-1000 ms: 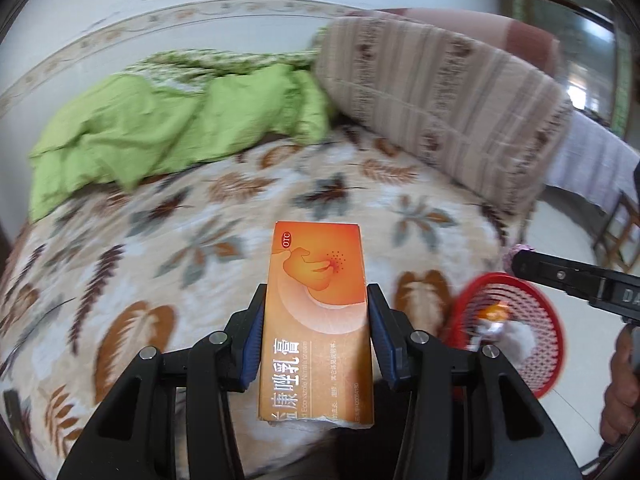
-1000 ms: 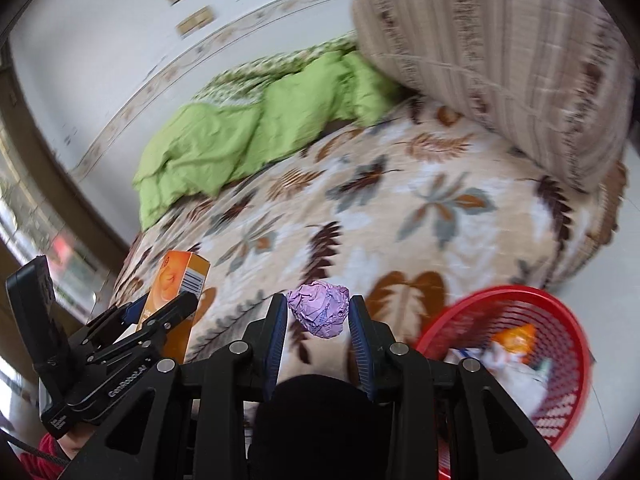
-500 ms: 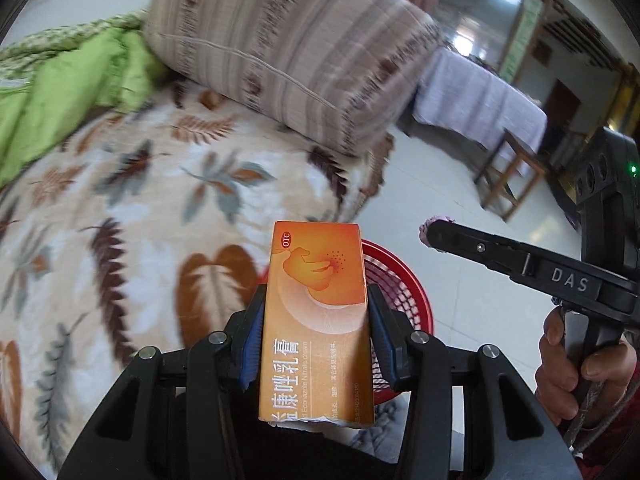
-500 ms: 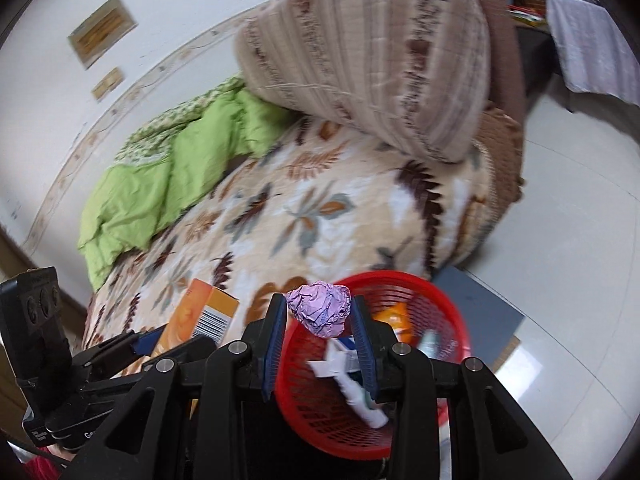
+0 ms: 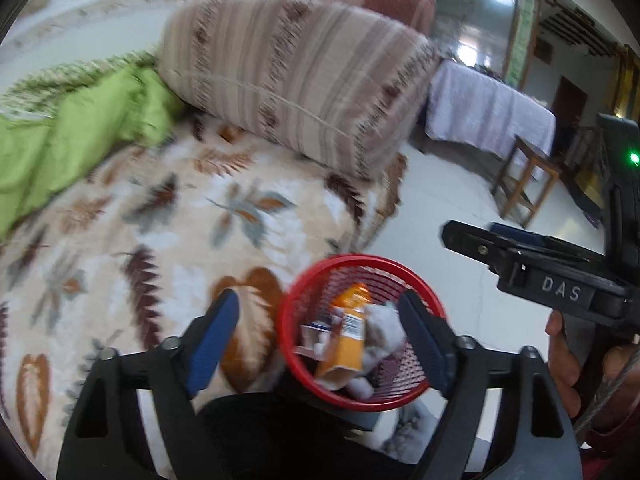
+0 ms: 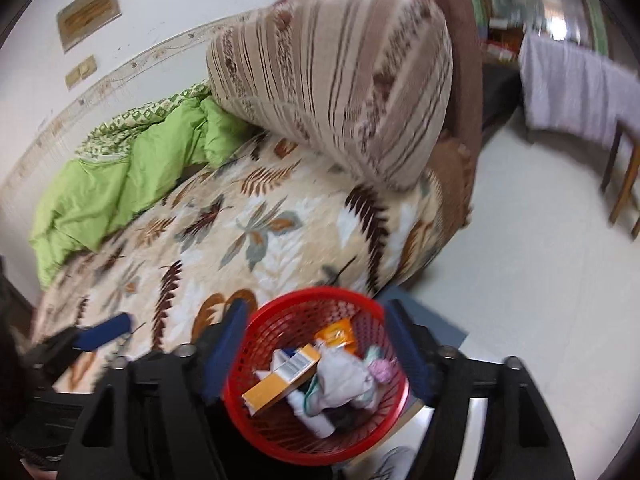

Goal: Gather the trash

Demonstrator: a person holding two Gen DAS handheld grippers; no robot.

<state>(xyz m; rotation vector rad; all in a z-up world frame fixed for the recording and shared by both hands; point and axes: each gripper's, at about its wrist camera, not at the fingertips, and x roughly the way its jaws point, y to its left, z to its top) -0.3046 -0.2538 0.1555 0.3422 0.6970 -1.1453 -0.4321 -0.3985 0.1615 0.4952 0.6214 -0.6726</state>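
Both grippers hang over the round red mesh basket [image 6: 316, 376] at the bottom centre of each view, beside the plush leaf-patterned bed [image 6: 248, 232]. The left gripper [image 5: 320, 332] and right gripper [image 6: 316, 344] have just been opening; their blue-padded fingers stand wide with nothing between them. The flat orange carton [image 6: 280, 380] and crumpled purple paper ball [image 6: 380, 370] lie inside the basket among white tissue

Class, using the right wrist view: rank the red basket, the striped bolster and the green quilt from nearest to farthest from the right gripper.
1. Red basket: directly below the open right gripper, framed by its fingers.
2. Striped bolster: farther up the bed, at the right.
3. Green quilt: against the wall, far left. Its distance is close to the bolster's, so this order is tentative.
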